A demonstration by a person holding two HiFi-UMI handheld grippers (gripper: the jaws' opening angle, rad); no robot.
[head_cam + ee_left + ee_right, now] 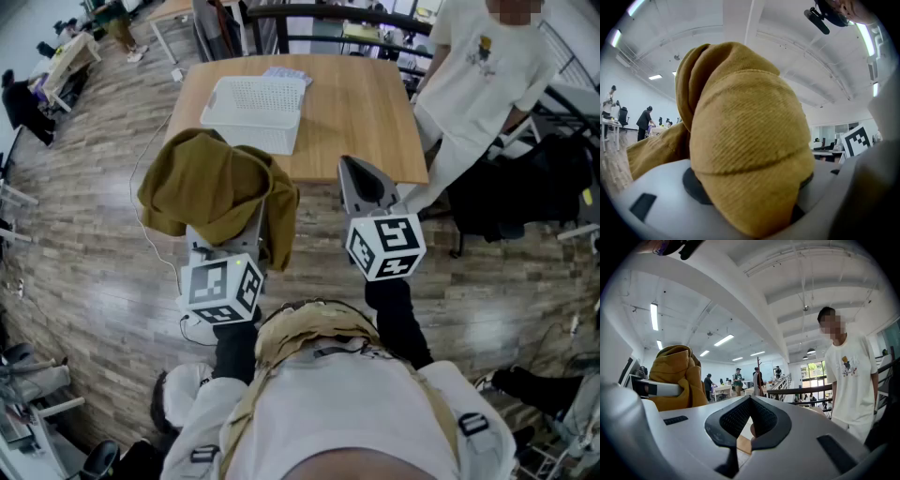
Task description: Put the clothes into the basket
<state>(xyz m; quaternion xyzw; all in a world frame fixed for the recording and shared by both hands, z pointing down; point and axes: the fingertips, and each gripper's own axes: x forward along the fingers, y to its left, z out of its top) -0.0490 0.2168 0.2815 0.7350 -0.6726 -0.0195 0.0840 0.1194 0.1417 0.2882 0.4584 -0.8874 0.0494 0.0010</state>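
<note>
A mustard-brown corduroy garment [216, 183] hangs bunched over my left gripper [234, 223], held up above the floor just in front of the table's near left edge. In the left gripper view the cloth [745, 140] bulges out between both jaws and fills the frame. The same garment [677, 376] shows at the left of the right gripper view. The white perforated basket [251, 125] stands on the wooden table [366, 103], beyond the garment. My right gripper [363, 178] points at the table's near edge, jaws together with nothing in them.
A person in a white T-shirt [478, 84] stands at the table's right side, also seen as a person [851, 376] in the right gripper view. A sheet of paper [286, 73] lies behind the basket. A cable [141, 216] trails on the wood floor at the left. A dark railing [319, 14] runs behind the table.
</note>
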